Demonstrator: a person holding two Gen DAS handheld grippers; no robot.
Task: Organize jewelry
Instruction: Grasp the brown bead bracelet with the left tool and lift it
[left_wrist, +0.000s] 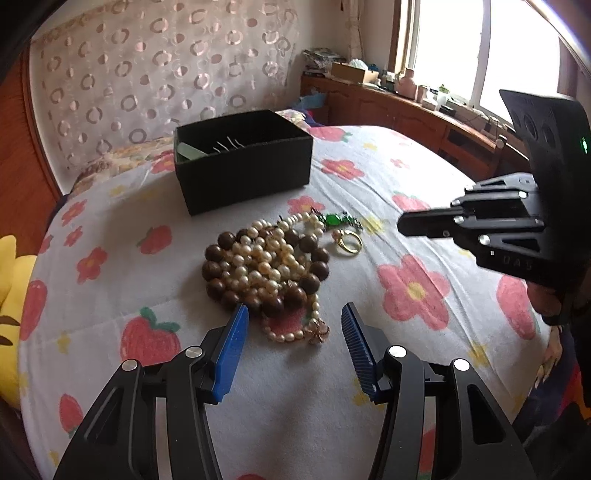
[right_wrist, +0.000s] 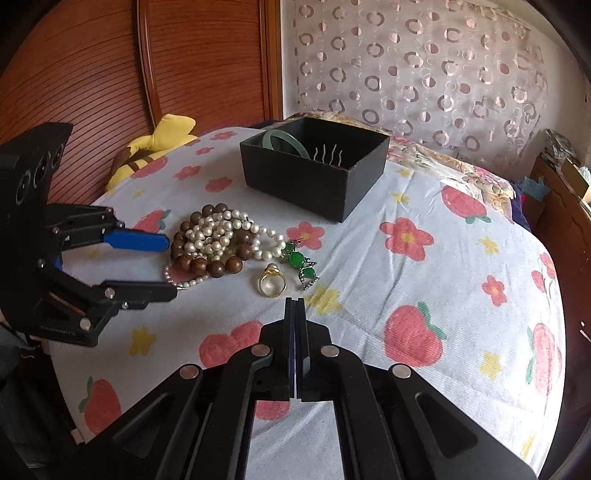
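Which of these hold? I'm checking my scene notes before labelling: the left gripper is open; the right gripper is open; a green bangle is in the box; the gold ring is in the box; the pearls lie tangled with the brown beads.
1. The left gripper is open. True.
2. The right gripper is open. False: its fingers are pressed together, holding nothing.
3. A green bangle is in the black box. True.
4. The gold ring is in the box. False: it lies on the bedspread.
5. The pearls lie tangled with the brown beads. True.
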